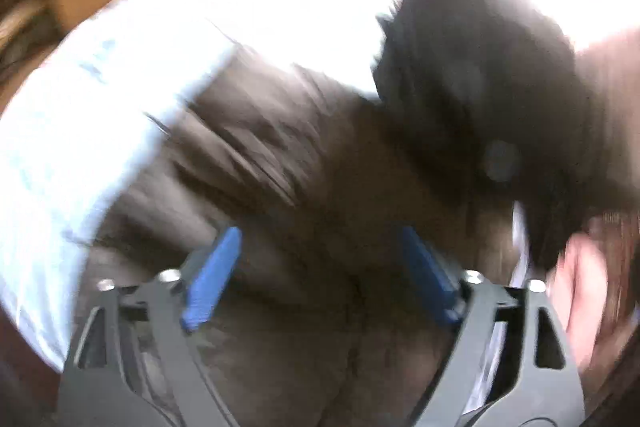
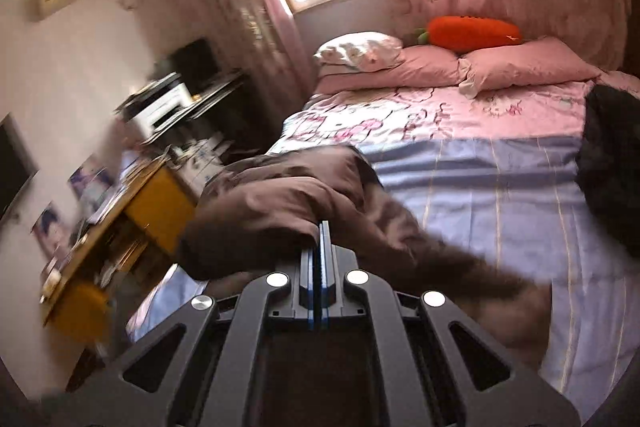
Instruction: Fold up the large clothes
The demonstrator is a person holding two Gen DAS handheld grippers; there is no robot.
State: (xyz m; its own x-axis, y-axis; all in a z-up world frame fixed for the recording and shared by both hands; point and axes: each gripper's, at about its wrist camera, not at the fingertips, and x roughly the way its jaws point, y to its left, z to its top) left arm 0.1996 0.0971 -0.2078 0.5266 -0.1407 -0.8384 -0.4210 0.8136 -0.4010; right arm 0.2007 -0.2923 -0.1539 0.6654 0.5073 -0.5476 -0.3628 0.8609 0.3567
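Observation:
A large brown garment (image 2: 288, 195) hangs bunched over the near left edge of the bed (image 2: 480, 187). My right gripper (image 2: 320, 227) is shut on a fold of it and holds it above the striped sheet. In the blurred left wrist view the same brown garment (image 1: 304, 211) fills the middle. My left gripper (image 1: 320, 247) is open just above it, blue pads (image 1: 212, 279) wide apart and empty. The right gripper's black body (image 1: 472, 99) and a hand (image 1: 580, 291) show at the right of the left wrist view.
Pink pillows (image 2: 520, 67) and an orange carrot plush (image 2: 472, 33) lie at the bed's head. A dark garment (image 2: 608, 163) lies at the bed's right edge. A cluttered yellow desk (image 2: 132, 211) and printer (image 2: 160, 107) stand left of the bed.

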